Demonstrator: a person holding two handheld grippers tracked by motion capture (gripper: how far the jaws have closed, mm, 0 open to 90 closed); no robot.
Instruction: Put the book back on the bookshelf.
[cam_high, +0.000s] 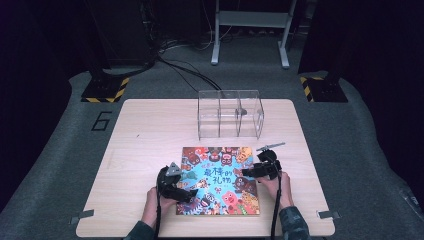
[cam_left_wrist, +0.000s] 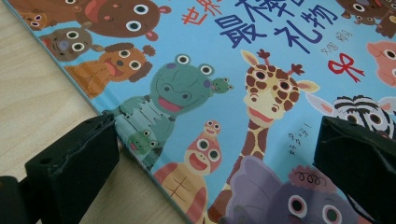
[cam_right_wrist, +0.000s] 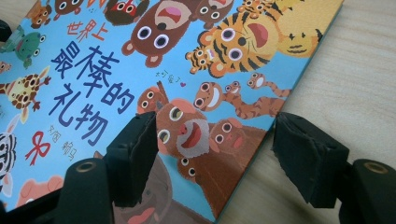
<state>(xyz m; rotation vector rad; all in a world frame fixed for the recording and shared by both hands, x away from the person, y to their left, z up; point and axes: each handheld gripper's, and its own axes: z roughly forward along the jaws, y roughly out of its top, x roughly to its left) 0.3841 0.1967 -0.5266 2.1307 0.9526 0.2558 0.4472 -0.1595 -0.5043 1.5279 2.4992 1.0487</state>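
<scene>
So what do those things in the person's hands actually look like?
Each gripper is black: the left gripper carries a grey three-cornered plate, the right gripper trails a black cable. Their jaws are chunky black foam-like blocks. The sleeves look dark green.

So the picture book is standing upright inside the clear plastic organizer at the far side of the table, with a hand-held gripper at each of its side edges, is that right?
Not quite. The picture book lies flat on the table, in front of the clear plastic organizer, not inside it; the high view shows this. The rest holds: the left hand-held gripper and the right hand-held gripper sit at its side edges.
</scene>
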